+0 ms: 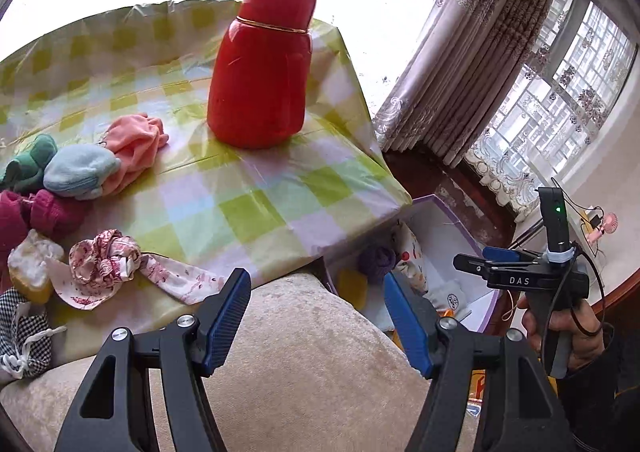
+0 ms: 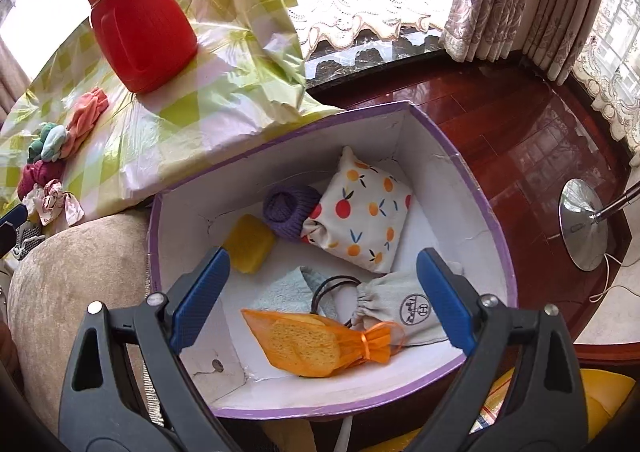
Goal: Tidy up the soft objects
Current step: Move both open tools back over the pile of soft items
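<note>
Between deposits. Left gripper (image 1: 316,316) and right gripper (image 2: 322,298) both gape empty; the right hangs over the purple-rimmed box (image 2: 472,188). Remaining soft items (image 1: 80,172) lie at nine o'clock on the checked tablecloth (image 1: 240,204). Next: reach for the floral scrunchie (image 1: 106,260). Curtained window beyond.
</note>
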The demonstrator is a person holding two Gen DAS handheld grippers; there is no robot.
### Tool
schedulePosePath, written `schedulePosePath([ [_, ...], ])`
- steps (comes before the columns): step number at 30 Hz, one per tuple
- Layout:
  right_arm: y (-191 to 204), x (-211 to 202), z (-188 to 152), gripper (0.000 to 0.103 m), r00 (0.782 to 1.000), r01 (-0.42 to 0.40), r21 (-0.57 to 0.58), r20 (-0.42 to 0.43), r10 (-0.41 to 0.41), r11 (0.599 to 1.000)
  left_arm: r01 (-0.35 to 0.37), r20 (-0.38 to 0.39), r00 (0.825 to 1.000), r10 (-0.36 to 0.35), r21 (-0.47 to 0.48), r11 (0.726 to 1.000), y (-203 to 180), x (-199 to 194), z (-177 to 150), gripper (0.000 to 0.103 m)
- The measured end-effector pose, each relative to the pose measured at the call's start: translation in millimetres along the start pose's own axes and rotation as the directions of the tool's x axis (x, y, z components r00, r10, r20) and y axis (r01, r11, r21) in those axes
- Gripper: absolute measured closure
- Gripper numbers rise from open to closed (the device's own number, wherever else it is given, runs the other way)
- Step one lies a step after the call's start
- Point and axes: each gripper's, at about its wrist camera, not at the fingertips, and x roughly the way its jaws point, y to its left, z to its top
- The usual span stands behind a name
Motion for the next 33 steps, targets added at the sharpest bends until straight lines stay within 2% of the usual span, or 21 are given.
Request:
schedulePosePath([
  [7,67.6,6.1,6.7,0.008,0.997,-0.082,-0.112,-0.004,0.082,0.99,-0.096,0.06,0.992,0.108,-0.176,0.98,66.8,-29.3,-14.0,0.034],
  [11,100.3,7.1,11.4,0.008,0.993,-0.116,-0.163,-0.004,0.117,0.98,-0.142,0.076,0.983,0.169,-0.279,0.95,104.4,-44.6,-24.7,0.034],
  [17,143.2,13.2,19.6,0.008,0.988,-0.156,-0.217,-0.011,0.157,0.964,-0.166,0.097,0.971,0.22,-0.394,0.904,143.3,-55.5,-31.9,0.034],
  [27,212.6,26.5,41.6,0.008,0.979,-0.194,-0.316,-0.005,0.203,0.929,-0.169,0.14,0.958,0.249,-0.427,0.888,177.1,-51.2,-2.1,0.034],
  [33,265.3,29.3,64.6,0.008,0.966,-0.232,-0.395,0.016,0.26,0.889,-0.182,0.16,0.944,0.287,-0.473,0.862,202.8,-55.2,10.2,0.034],
])
